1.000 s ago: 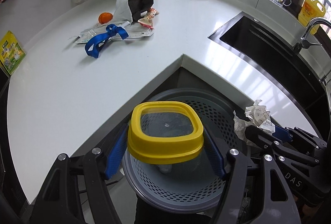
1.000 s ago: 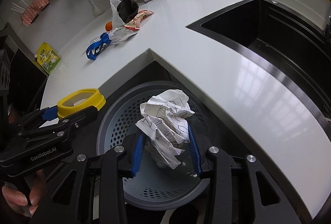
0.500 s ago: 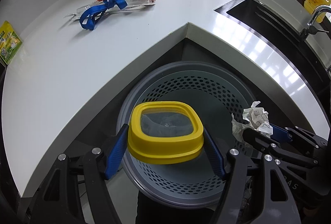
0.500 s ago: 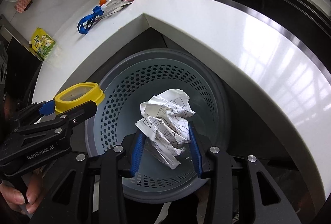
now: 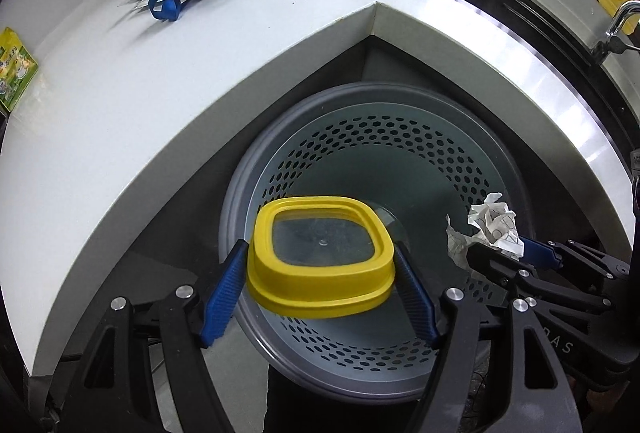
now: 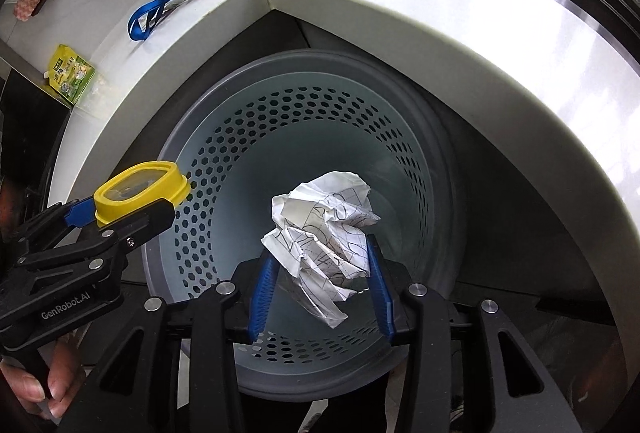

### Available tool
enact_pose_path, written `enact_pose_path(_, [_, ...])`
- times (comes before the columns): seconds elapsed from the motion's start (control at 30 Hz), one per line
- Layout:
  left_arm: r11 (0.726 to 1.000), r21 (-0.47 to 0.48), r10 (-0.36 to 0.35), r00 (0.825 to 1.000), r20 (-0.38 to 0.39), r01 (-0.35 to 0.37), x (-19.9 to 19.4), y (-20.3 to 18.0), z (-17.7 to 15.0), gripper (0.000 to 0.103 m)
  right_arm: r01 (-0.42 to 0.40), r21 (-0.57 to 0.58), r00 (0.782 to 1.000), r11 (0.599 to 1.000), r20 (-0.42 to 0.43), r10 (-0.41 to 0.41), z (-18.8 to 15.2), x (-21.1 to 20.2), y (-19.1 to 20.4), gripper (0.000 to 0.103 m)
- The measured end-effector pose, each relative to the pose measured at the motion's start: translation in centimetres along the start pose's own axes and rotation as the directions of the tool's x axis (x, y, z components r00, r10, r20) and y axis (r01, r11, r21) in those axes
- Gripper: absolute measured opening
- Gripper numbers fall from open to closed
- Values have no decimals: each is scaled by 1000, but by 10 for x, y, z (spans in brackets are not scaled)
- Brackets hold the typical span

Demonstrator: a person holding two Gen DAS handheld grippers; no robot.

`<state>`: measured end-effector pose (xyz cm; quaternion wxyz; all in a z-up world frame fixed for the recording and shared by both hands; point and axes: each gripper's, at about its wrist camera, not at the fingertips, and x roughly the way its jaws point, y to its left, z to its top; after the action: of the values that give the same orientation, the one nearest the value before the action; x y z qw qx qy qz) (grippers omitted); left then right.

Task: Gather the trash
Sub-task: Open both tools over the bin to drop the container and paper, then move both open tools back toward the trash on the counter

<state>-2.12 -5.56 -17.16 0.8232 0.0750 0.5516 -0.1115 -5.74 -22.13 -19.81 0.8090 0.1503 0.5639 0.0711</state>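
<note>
Hovering over grey perforated bin [image 6: 304, 121], below tabletop [image 5: 120, 81] edge: left gripper [image 5: 320, 293] fingers wide, clamping yellow lid [image 5: 322, 257]; right gripper [image 6: 320, 285] fingers about half open, gripping crumpled paper [image 6: 324, 233].

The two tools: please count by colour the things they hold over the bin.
Yellow: 1, the lid in the left tool.
White: 1, the paper in the right tool.
Total: 2, both over the bin.
</note>
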Motion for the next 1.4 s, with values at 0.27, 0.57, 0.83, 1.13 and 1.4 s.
enact_pose_path(0.27, [1000,-23,3,1000,-16,-3,2,5,3,73,11,20,1000,1000,9,-11,5,2,0,57])
enact_pose_path(0.57, [1000,-23,15,1000,-15,-16,-3,5,5,77,7,50,1000,999,21,-8,7,-4,-9,62])
enact_pose_path(0.83, [1000,-24,16,1000,2,-16,-16,4,11,77,4,49,1000,999,31,-5,5,-13,-10,62])
enact_pose_path(1.13, [999,-39,21,998,66,-18,-46,1,21,83,-9,26,999,1000,40,8,4,-33,-2,63])
enact_pose_path(1.4, [995,-92,56,989,138,-43,-80,15,32,86,-34,-43,996,998,83,37,19,-51,20,65])
